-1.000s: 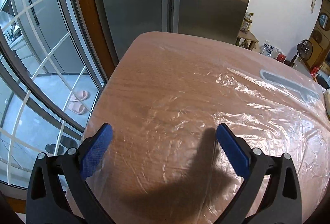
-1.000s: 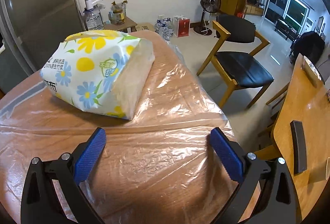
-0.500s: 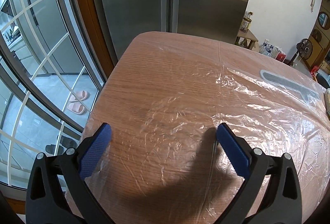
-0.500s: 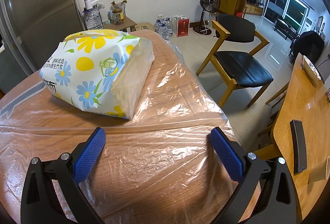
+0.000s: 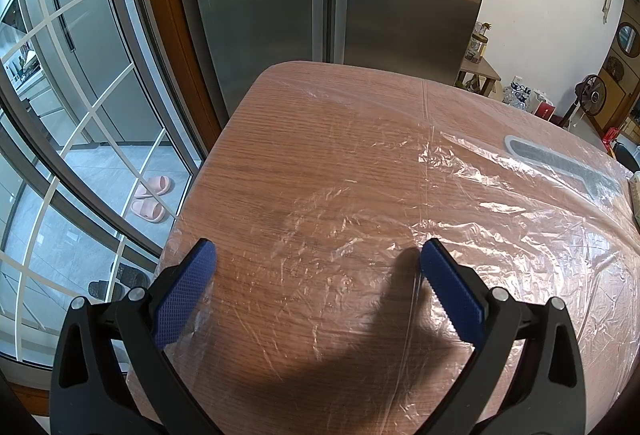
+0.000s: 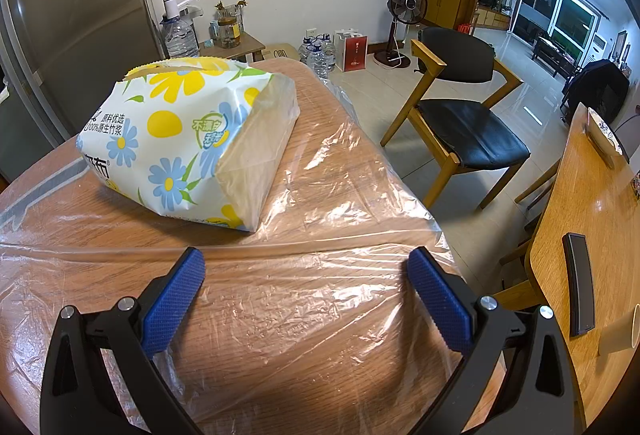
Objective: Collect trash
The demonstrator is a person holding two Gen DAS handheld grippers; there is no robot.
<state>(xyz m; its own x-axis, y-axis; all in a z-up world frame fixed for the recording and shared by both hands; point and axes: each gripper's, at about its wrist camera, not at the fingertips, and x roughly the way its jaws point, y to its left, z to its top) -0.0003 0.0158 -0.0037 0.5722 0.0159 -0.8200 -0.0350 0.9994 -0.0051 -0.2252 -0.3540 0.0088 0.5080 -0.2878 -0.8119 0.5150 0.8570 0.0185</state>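
Clear plastic sheet under both spread, empty grippers: left gripper, right gripper.

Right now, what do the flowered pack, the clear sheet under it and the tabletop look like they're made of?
Flowered pack: glossy printed plastic film, probably holding paper tissues visible at its open end. Clear sheet: thin crinkled plastic with shiny wrinkles. Tabletop: wood or wood-look laminate with matte grain lines.

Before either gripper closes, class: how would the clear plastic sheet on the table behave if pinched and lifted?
The plastic sheet looks thin and crinkled, so it probably hangs floppy and weighs little. The flowered tissue pack rests on it, so pulling would likely drag the pack.
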